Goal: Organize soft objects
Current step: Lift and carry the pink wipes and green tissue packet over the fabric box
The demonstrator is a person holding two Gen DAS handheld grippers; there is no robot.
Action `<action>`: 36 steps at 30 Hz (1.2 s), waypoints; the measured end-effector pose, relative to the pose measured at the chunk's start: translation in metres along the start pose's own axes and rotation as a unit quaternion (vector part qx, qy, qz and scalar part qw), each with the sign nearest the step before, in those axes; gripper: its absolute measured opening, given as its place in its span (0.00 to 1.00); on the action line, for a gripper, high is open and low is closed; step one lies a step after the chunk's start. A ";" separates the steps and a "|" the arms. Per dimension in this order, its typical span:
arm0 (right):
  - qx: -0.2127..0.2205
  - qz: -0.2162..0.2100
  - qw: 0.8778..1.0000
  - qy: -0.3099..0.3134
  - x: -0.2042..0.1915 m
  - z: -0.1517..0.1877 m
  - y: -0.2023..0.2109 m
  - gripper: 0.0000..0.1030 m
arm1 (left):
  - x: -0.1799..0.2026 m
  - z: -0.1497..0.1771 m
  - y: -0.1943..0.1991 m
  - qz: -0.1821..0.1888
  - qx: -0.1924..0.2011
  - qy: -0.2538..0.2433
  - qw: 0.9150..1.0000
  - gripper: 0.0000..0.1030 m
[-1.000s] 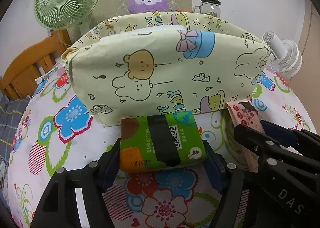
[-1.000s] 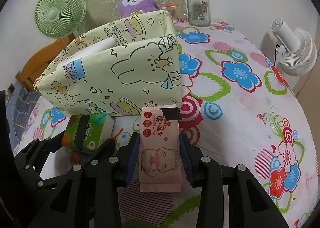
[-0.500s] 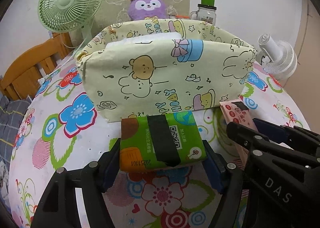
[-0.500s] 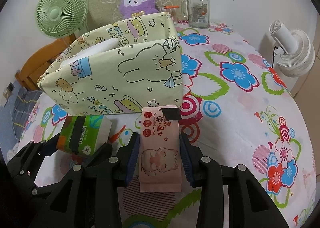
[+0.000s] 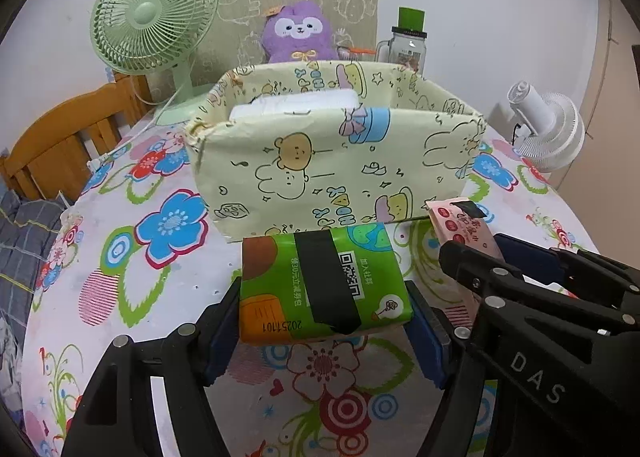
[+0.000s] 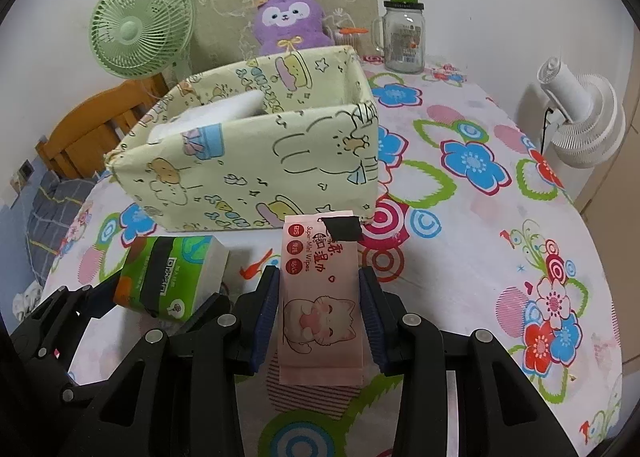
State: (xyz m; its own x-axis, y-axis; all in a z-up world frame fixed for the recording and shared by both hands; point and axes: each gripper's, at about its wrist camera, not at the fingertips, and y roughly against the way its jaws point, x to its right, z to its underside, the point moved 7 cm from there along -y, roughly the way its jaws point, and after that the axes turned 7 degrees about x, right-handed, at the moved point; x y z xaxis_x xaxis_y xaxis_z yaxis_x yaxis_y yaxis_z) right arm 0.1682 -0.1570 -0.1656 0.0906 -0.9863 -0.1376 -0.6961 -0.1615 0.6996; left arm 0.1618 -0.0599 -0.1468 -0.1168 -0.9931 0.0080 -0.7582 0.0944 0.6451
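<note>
My left gripper (image 5: 324, 321) is shut on a green tissue pack (image 5: 320, 281) with black tape, held above the table in front of the cartoon-print fabric bin (image 5: 332, 169). The pack also shows in the right wrist view (image 6: 168, 277). My right gripper (image 6: 320, 309) is shut on a pink wet-wipes pack (image 6: 320, 297) with a cat picture, also in front of the bin (image 6: 260, 169); the wipes also show in the left wrist view (image 5: 464, 225). A white soft pack (image 5: 296, 107) lies inside the bin. A purple plush toy (image 5: 298, 33) sits behind the bin.
A green desk fan (image 5: 154, 21) stands back left, a glass jar with green lid (image 6: 404, 37) at the back, and a white fan (image 6: 580, 125) off the table's right edge. A wooden chair (image 5: 60, 145) stands at left. The table carries a flowered cloth (image 6: 480, 217).
Both grippers have risen and pulled back from the bin with their packs still held; the bin's open top and the white pack inside now show more.
</note>
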 end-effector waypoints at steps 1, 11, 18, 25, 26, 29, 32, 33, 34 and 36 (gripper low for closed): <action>0.003 0.000 1.000 0.002 -0.001 0.000 0.003 0.42 | 0.000 0.000 0.002 0.000 0.002 0.000 1.000 0.73; 0.022 -0.003 1.000 0.015 -0.013 -0.003 0.026 0.42 | 0.000 -0.002 0.028 0.000 0.022 0.004 1.000 0.73; 0.035 -0.008 0.999 0.020 -0.022 -0.004 0.040 0.42 | -0.006 -0.003 0.046 -0.004 0.036 0.011 0.999 0.73; 0.045 -0.011 0.999 0.026 -0.032 -0.007 0.054 0.42 | -0.010 -0.006 0.059 -0.007 0.047 0.016 0.999 0.73; 0.047 -0.011 0.998 0.027 -0.033 -0.008 0.056 0.42 | -0.011 -0.007 0.061 -0.007 0.049 0.017 0.999 0.73; 0.052 -0.012 0.998 0.029 -0.036 -0.011 0.062 0.42 | -0.013 -0.010 0.068 -0.008 0.051 0.019 0.998 0.73; 0.054 -0.015 0.998 0.029 -0.039 -0.013 0.067 0.42 | -0.014 -0.012 0.072 -0.011 0.052 0.017 0.998 0.73; 0.055 -0.016 0.998 0.029 -0.039 -0.014 0.068 0.42 | -0.015 -0.014 0.074 -0.013 0.054 0.016 0.998 0.73; 0.056 -0.018 0.998 0.029 -0.040 -0.015 0.070 0.42 | -0.015 -0.015 0.076 -0.014 0.055 0.017 0.998 0.73; 0.059 -0.019 0.998 0.028 -0.042 -0.017 0.073 0.42 | -0.016 -0.017 0.080 -0.015 0.059 0.018 0.998 0.73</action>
State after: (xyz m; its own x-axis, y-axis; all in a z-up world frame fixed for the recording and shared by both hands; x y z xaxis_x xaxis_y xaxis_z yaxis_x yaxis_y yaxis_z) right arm 0.1256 -0.1281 -0.0969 0.1566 -0.9802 -0.1209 -0.7696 -0.1979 0.6071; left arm 0.1144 -0.0376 -0.0823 -0.0710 -0.9973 0.0186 -0.8313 0.0695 0.5515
